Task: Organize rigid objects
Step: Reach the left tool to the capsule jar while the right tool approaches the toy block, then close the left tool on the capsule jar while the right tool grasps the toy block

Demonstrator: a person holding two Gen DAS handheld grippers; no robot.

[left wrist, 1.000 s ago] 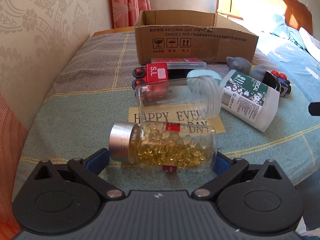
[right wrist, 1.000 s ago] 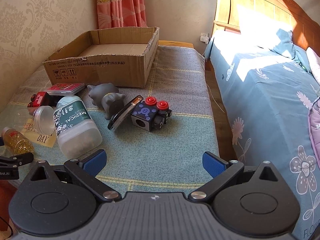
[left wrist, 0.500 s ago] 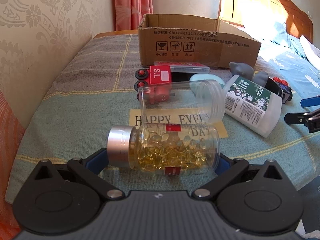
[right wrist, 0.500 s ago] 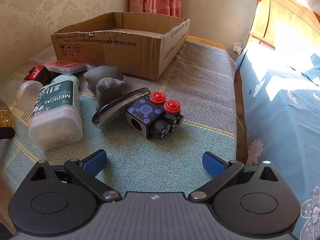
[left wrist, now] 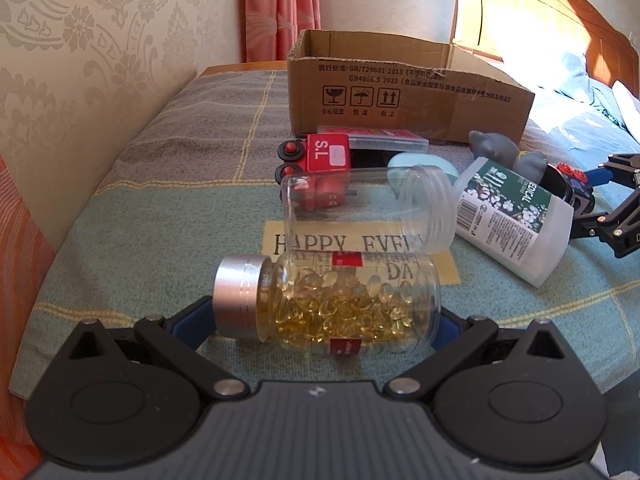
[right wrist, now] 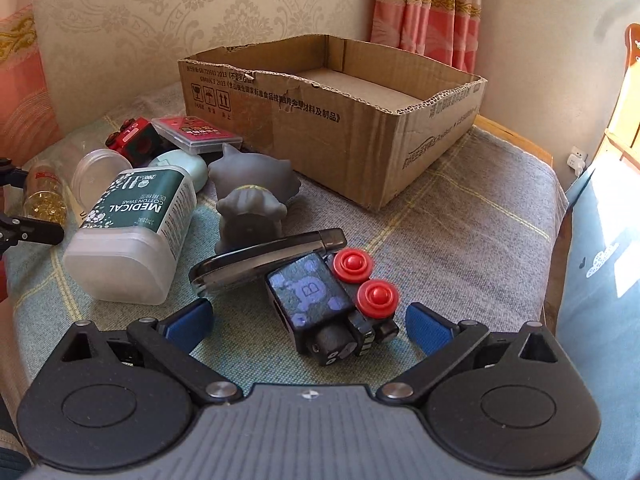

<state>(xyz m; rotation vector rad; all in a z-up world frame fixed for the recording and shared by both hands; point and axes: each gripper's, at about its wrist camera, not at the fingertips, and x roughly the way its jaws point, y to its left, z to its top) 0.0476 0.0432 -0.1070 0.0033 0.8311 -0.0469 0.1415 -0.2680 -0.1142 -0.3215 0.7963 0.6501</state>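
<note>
A clear bottle of yellow capsules with a silver cap lies on its side between the fingers of my left gripper, which is open around it. In the right wrist view a dark cube toy with two red buttons sits between the blue pads of my open right gripper. A black oblong case leans on the cube. Behind them lie a grey rubber toy, a white cotton swab bottle, an empty clear jar and a red toy.
An open cardboard box stands at the back of the checked bed cover, with a red card case and a pale green case in front of it. A "HAPPY EVERY DAY" card lies under the jar. Wallpapered wall on the left, blue bedding on the right.
My right gripper has swung left and come close to the dark cube toy, which now sits between its fingers. The left gripper has barely shifted around the capsule bottle.
</note>
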